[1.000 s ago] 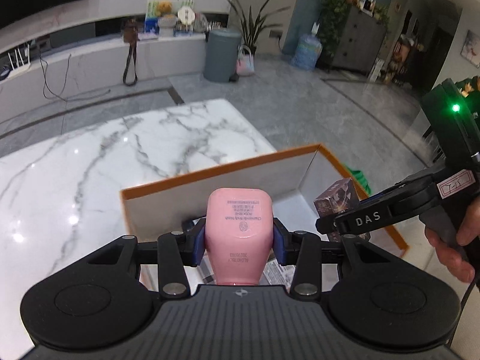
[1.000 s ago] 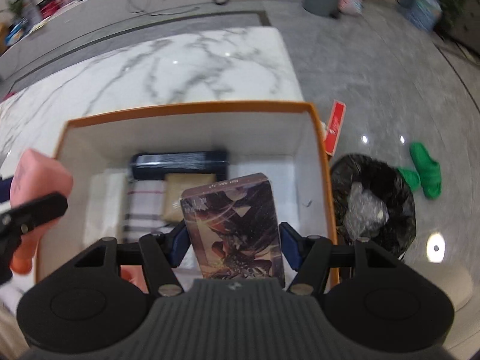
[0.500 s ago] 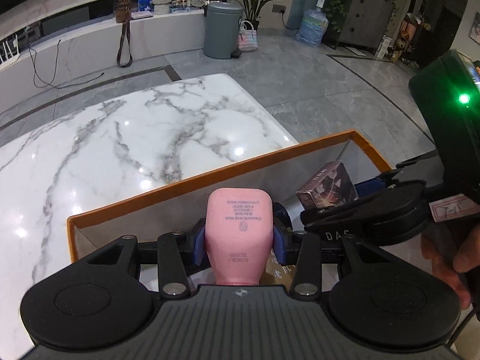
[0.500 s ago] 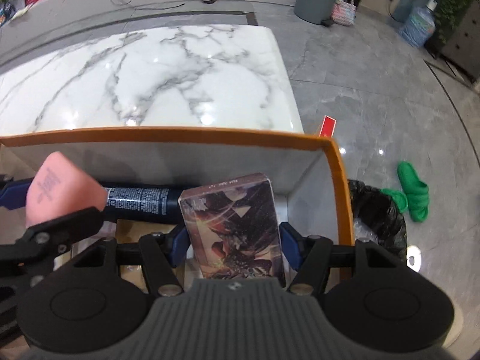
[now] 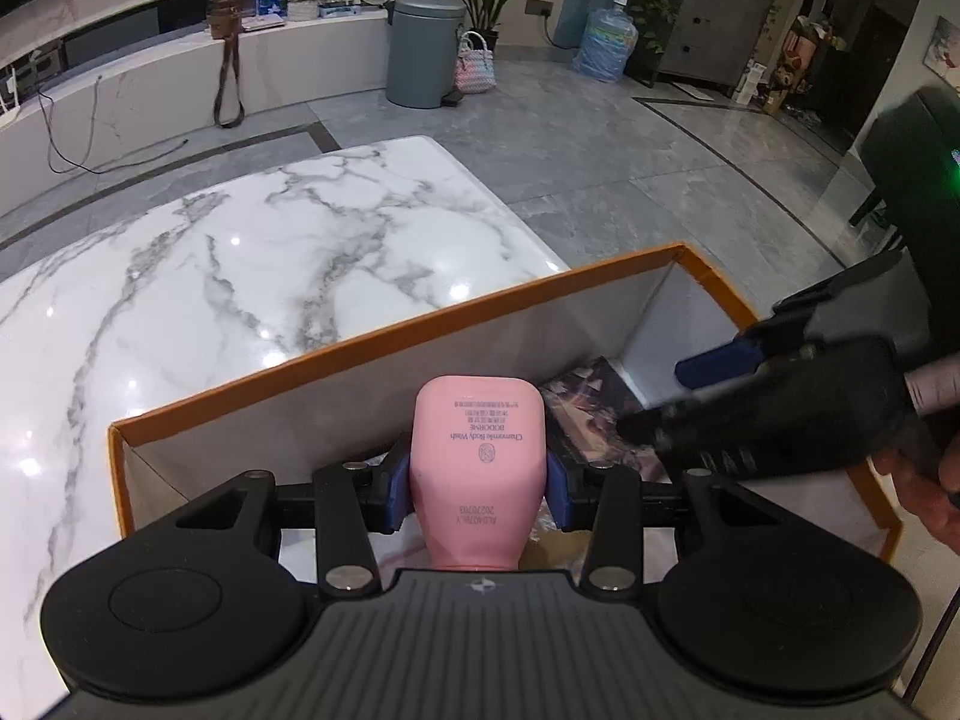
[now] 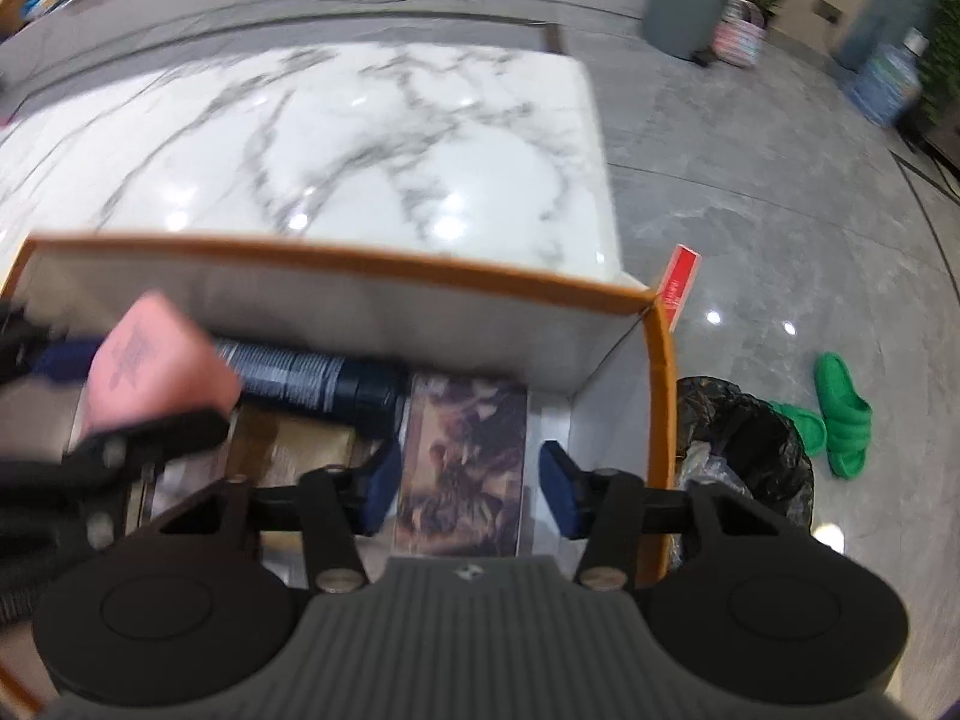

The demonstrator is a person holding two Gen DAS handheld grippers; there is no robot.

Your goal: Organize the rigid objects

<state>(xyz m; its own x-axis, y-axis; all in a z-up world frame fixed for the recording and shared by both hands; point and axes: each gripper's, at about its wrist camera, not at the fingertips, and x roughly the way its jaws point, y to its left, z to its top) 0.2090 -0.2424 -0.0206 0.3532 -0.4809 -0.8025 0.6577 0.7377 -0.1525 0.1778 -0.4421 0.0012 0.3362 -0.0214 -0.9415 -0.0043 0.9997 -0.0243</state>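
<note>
The right gripper (image 6: 468, 480) straddles a printed box (image 6: 462, 468), apparently loose, inside the orange-rimmed box (image 6: 657, 360).

Sitting in view: one orange-rimmed box (image 6: 657, 372), one pink bottle (image 5: 478, 468), one dark spray can (image 6: 312, 375), one picture carton (image 6: 465, 462), two green slippers (image 6: 840, 414), one grey bin (image 5: 423, 48).

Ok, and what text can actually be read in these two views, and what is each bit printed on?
"Chamomile Body Wash": pink bottle, printed upside down in the left wrist view.
"BODORME": same bottle, next line.
"20220703": same bottle, nearer the camera; the code beside it is unclear.
Fine print at the bottle's far end: too small to read.
Dark can: white print, blurred.
Red sign on the floor: blurred.
Card box: artwork only, no legible words.
</note>
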